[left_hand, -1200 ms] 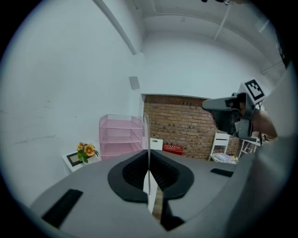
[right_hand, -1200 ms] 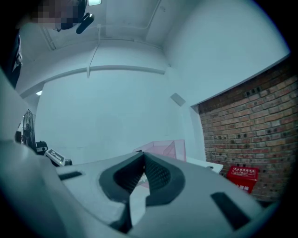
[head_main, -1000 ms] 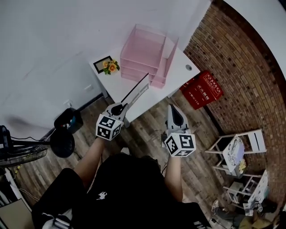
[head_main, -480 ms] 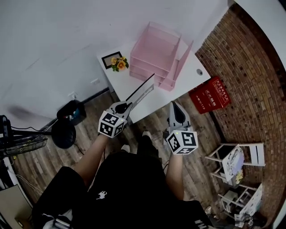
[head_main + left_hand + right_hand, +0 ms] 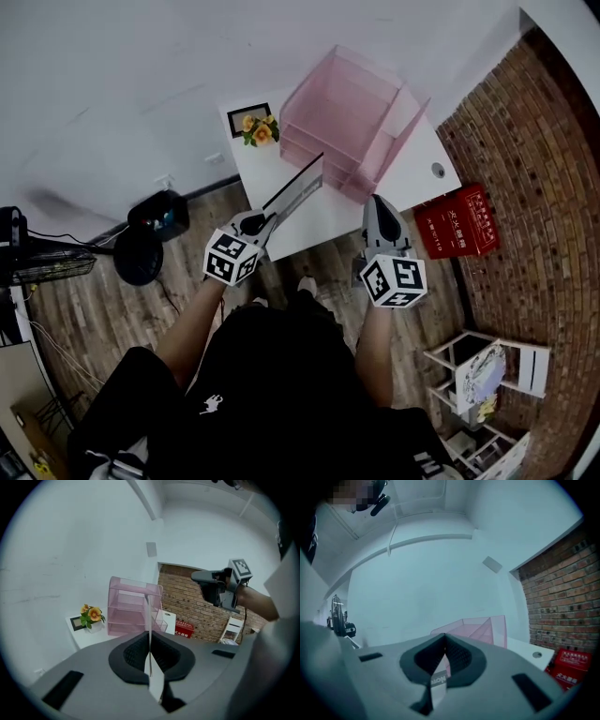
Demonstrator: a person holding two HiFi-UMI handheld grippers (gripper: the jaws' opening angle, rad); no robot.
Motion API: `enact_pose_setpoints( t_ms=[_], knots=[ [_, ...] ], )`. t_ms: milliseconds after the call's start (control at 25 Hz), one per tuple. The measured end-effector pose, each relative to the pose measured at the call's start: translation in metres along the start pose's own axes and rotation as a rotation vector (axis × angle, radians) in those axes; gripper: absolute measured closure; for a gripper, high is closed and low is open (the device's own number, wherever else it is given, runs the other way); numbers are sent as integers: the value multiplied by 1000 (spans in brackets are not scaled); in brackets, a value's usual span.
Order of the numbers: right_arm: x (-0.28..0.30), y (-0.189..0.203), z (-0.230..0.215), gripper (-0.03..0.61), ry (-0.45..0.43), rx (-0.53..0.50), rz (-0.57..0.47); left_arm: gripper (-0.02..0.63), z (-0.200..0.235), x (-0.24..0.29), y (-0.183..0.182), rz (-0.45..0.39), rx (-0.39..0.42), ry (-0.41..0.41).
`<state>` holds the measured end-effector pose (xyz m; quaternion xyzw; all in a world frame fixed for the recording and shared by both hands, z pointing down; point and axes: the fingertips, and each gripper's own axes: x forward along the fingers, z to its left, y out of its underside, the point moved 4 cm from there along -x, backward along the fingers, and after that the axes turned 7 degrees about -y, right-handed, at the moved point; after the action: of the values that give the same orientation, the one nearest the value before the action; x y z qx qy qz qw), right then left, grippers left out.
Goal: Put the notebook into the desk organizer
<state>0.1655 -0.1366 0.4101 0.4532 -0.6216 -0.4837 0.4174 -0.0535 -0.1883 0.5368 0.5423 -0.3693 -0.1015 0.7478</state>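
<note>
Notebook, clamped in left gripper, has neared the pink desk organizer.

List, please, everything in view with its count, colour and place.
thin black-edged notebook: one, grey-white, edge-up over the desk's front, in the left gripper
pink tiered desk organizer: one, pink, desk's back
white rectangular desk: one, white, against the wall
orange potted flowers: one, orange-green, desk's left corner
black picture frame: one, black, beside the flowers
red printed box: one, red, floor by brick wall
black fan: one, black, floor far left
left gripper: one, grey, shut on the notebook
right gripper: one, grey, shut, empty
</note>
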Motion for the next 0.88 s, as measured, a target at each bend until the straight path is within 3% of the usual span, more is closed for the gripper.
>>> enact_pose_setpoints(
  t_ms=[320, 600, 880],
  knots=[
    [26, 7, -36, 575, -112, 33, 22, 603, -13, 23, 9, 39, -114, -33],
    [42, 9, -50, 575, -191, 35, 35, 603, -11, 35, 6, 56, -409, 83],
    [52, 12, -65, 575, -228, 50, 41, 603, -9, 37, -23, -4, -534, 166]
  ],
)
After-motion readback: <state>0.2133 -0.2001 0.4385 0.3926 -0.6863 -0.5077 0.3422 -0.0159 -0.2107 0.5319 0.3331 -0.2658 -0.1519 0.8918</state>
